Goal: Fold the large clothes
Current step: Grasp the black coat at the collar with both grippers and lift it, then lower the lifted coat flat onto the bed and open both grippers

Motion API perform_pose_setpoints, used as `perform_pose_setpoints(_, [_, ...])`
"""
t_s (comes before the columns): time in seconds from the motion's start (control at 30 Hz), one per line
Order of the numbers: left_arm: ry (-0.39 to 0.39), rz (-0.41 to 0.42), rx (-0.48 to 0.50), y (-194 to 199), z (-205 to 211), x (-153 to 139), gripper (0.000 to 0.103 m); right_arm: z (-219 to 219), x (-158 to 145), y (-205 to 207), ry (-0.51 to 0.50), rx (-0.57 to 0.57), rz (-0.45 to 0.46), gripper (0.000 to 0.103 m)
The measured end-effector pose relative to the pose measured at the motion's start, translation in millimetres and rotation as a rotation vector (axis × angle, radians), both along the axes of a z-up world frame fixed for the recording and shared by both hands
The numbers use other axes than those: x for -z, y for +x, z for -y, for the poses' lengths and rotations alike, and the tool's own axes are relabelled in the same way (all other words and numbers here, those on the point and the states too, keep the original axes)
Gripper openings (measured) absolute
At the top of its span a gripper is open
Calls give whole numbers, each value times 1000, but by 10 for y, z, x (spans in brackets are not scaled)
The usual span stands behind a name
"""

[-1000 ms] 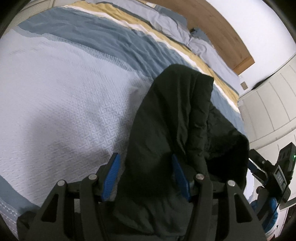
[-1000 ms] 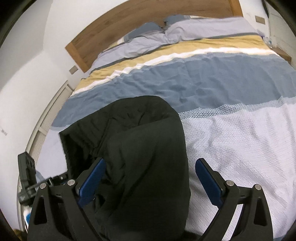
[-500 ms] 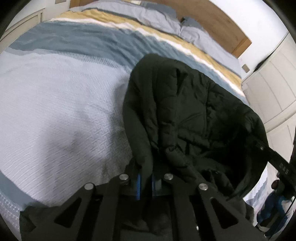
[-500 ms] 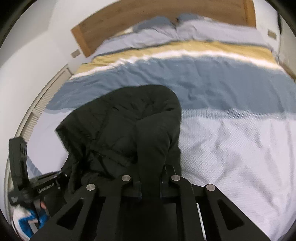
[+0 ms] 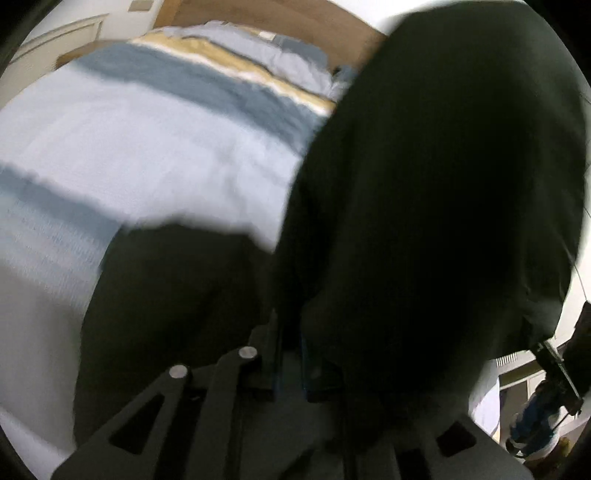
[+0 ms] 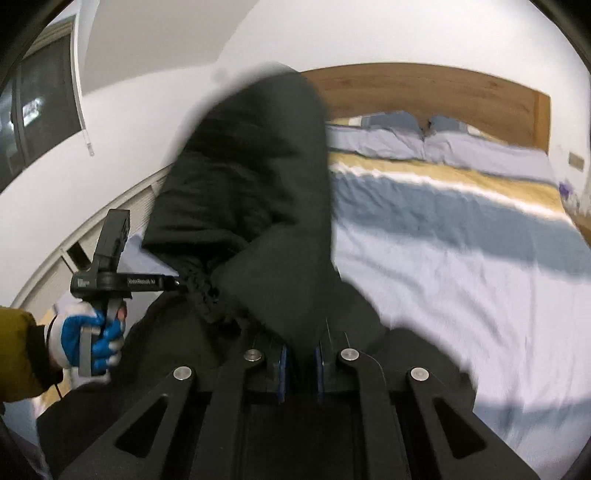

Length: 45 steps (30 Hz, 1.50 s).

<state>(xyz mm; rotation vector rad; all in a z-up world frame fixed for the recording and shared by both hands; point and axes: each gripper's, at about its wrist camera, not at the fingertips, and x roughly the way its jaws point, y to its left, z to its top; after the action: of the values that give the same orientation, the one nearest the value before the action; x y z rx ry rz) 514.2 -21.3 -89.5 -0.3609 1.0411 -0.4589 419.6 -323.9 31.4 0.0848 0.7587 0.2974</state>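
in the left wrist view, the left gripper (image 5: 290,363) is pinching a fold of the black jacket (image 5: 436,206) between its closed fingers, and the padded cloth is hanging up in front of the lens, filling the right half of the picture. the bed (image 5: 155,147), with its pale blue, grey-blue and yellow striped cover, is lying below and to the left, blurred. the wooden headboard (image 5: 258,11) is showing along the top edge.

in the right wrist view, the right gripper (image 6: 300,363) is clamping another fold of the jacket (image 6: 255,206) between its blue pads (image 6: 282,373), which are nearly meeting. the cloth is rising above the fingers, clear of the bed (image 6: 461,266). to the left, a gloved hand (image 6: 86,341) is holding the other gripper's handle, whose tip is buried in the jacket. two pillows (image 6: 406,136) are resting against the headboard (image 6: 424,88).
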Motion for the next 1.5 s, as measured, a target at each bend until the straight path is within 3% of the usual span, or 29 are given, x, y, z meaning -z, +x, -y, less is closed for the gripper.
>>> perform_pose_setpoints(0.23, [12, -112, -61, -653, -453, 355, 4, 211, 811, -532, 77, 158, -151, 16])
perform_pose_setpoints(0.37, [48, -122, -84, -859, -650, 269, 4, 249, 1090, -692, 64, 213, -210, 19])
perform_pose_setpoints(0.4, [62, -119, -90, -897, -704, 201, 4, 259, 1087, -730, 70, 214, -215, 25])
perform_pose_setpoints(0.43, [74, -113, -93, -897, -725, 138, 4, 264, 1064, -780, 70, 215, -220, 36])
perform_pose_setpoints(0.5, [92, -96, -92, -902, -790, -35, 6, 286, 927, -873, 39, 219, -232, 47])
perform_pose_setpoints(0.73, [153, 31, -31, -661, -569, -825, 10, 263, 169, -905, 1, 201, -175, 55])
perform_pose_setpoints(0.77, [149, 47, -23, -645, -490, -934, 21, 213, 37, -857, 5, 190, -153, 56])
perform_pose_setpoints(0.8, [145, 67, -14, -602, -395, -1025, 39, 160, -61, -785, 15, 180, -135, 59])
perform_pose_setpoints(0.83, [146, 89, -8, -560, -303, -1104, 46, 120, -155, -754, 26, 172, -119, 64])
perform_pose_setpoints(0.87, [148, 107, -4, -557, -210, -1164, 50, 43, -248, -660, 38, 160, -103, 65])
perform_pose_setpoints(0.97, [136, 150, 53, -478, 138, -1281, 51, -156, -356, -453, 52, 119, -71, 74])
perform_pose_setpoints(1.1, [139, 162, 132, -542, 531, -1133, 51, -443, -217, -191, 66, 54, -76, 81])
perform_pose_setpoints(1.2, [187, 143, 187, -739, 709, -756, 51, -627, 32, -112, 61, 13, -119, 83])
perform_pose_setpoints(1.33, [311, 131, 199, -892, 838, -195, 51, -680, 571, -140, 0, -1, -225, 84])
perform_pose_setpoints(1.5, [380, 172, 180, -1006, 969, 166, 56, -605, 1168, -258, -81, -16, -282, 84])
